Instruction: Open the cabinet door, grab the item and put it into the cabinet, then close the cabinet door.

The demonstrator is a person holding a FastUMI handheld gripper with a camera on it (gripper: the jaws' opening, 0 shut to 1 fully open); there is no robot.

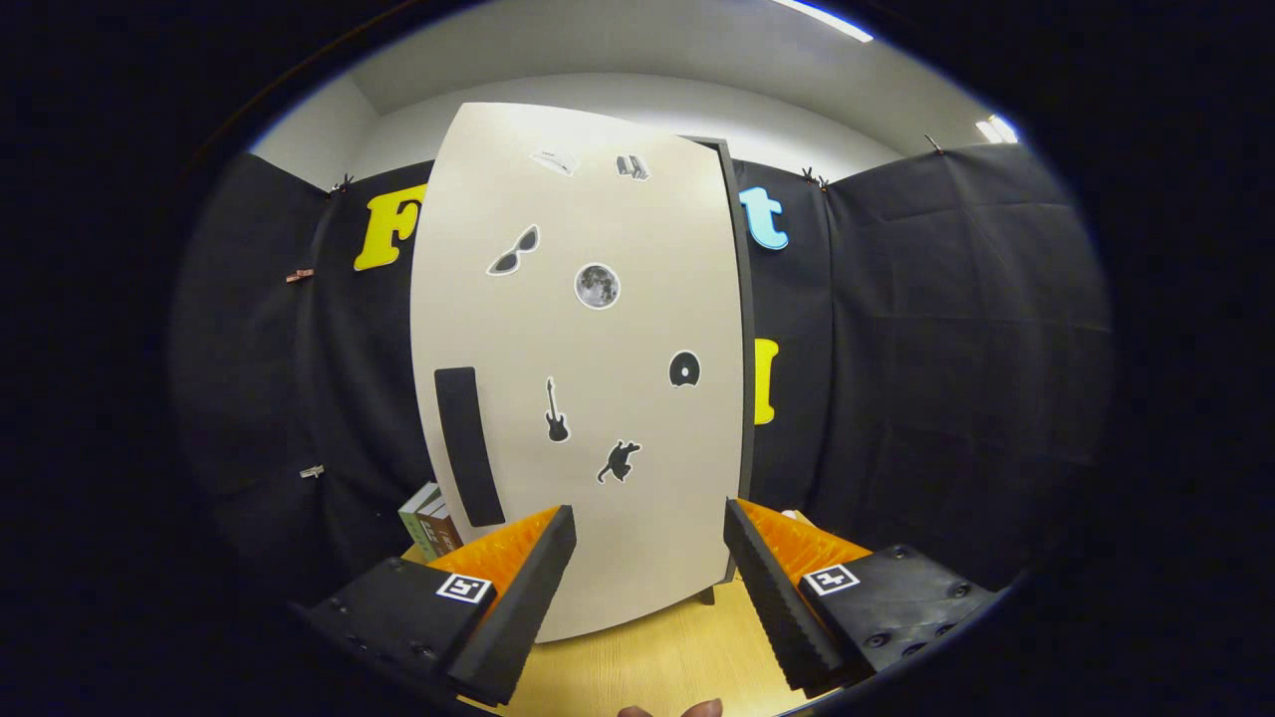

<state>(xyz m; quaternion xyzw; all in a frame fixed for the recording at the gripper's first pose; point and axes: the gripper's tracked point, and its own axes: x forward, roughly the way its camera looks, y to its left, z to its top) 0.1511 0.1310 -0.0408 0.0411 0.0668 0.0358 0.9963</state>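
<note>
My gripper (647, 558) is up in front of the cabinet, fingers spread wide apart with nothing between them but bare wood-grain bench (647, 667) and the bottom of the cabinet door (588, 398). The door is shut, a pale flat panel facing me square on. A dark vertical handle (468, 446) sits near its left edge, just above and beyond my left finger. Stickers are scattered across the panel: sunglasses (514, 251), a moon (597, 286), a disc (683, 369), a guitar (556, 411), a small dark animal shape (620, 461), and two more up near the top that I cannot make out. The dark cabinet side (743, 329) shows as a thin strip along the door's right edge. The item I can see to grab is the books (430, 522), standing on the bench just left of the cabinet, peeking out behind the door's lower left corner, beyond my left finger. Fingertips of a hand (669, 710) show at the near edge of the bench, between my fingers.
</note>
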